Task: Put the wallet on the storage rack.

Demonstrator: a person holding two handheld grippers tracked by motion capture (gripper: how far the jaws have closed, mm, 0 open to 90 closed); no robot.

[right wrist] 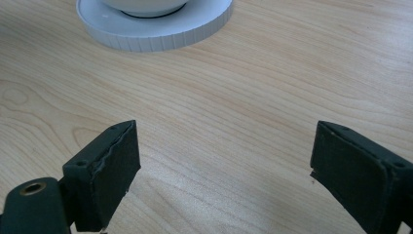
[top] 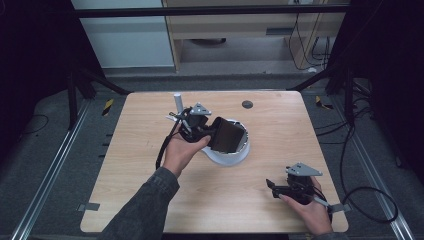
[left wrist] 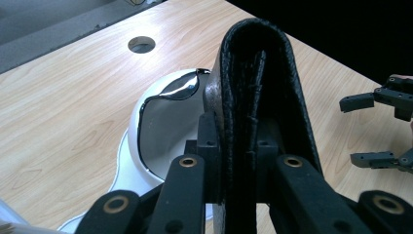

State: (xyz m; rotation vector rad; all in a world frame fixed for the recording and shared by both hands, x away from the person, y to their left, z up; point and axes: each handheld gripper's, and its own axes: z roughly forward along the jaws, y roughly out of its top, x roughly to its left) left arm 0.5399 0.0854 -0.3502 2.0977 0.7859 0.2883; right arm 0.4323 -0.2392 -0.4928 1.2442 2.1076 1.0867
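The counter (top: 150, 150) carried a white bowl (left wrist: 160, 122) on a saucer (right wrist: 156, 34). The left gripper (left wrist: 238, 161) pinched a black case (left wrist: 258, 87) upright, just beside and above the bowl. The right gripper (right wrist: 224, 170), jaws spread, hovered well apart, nearer the person. Judged step: carrying the case; next, lowering it and releasing. No readable writing.

In the high view, the black wallet (top: 227, 135) covers most of the white bowl (top: 235, 156) (centre of frame). In the left gripper view, the wallet's lower end runs off the bottom edge. In the right gripper view, the white plate (right wrist: 160, 29) is cut by the top edge; the bowl's contents cannot be determined.
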